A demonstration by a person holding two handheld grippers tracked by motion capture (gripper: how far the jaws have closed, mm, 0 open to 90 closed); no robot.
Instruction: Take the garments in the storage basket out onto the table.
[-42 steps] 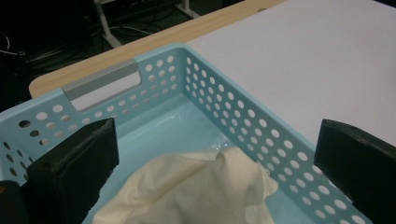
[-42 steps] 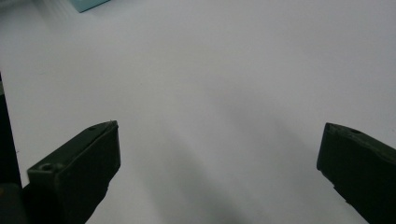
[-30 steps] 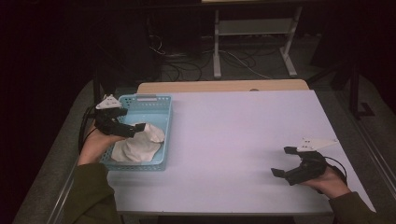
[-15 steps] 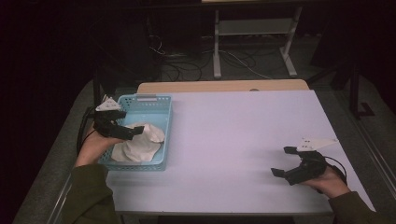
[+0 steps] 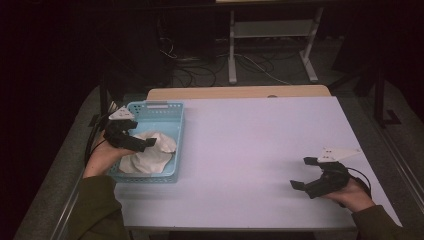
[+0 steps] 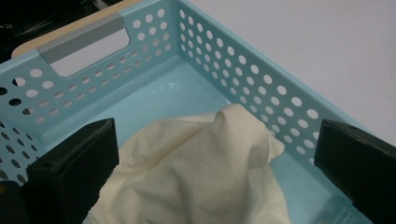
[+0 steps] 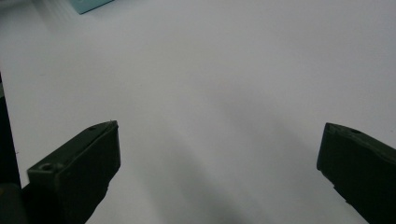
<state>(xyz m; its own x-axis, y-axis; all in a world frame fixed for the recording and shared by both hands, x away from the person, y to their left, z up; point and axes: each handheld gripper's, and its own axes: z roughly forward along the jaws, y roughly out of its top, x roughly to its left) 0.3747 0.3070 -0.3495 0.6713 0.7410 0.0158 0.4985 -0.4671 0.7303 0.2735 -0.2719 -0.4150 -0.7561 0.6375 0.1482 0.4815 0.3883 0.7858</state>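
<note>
A cream cloth (image 5: 150, 156) lies crumpled in a light blue perforated basket (image 5: 177, 125) at the table's left edge. My left gripper (image 5: 144, 142) hovers over the basket's left side and points right, above the cloth. In the left gripper view the cloth (image 6: 205, 177) bulges up between and below the wide-apart jaws of the left gripper (image 6: 215, 137), which is open and touches nothing. My right gripper (image 5: 301, 172) rests near the table's front right corner, open, with only bare white table between its jaws (image 7: 219, 135).
The white table (image 5: 250, 140) stretches wide between basket and right gripper. A wooden strip (image 5: 240, 92) runs along its far edge. Beyond it are a dark floor with cables and a metal stand (image 5: 270, 37). The basket's grey handle (image 6: 84, 39) faces away.
My left gripper has drifted slightly back toward the person and lower over the basket. The right gripper has stayed put.
</note>
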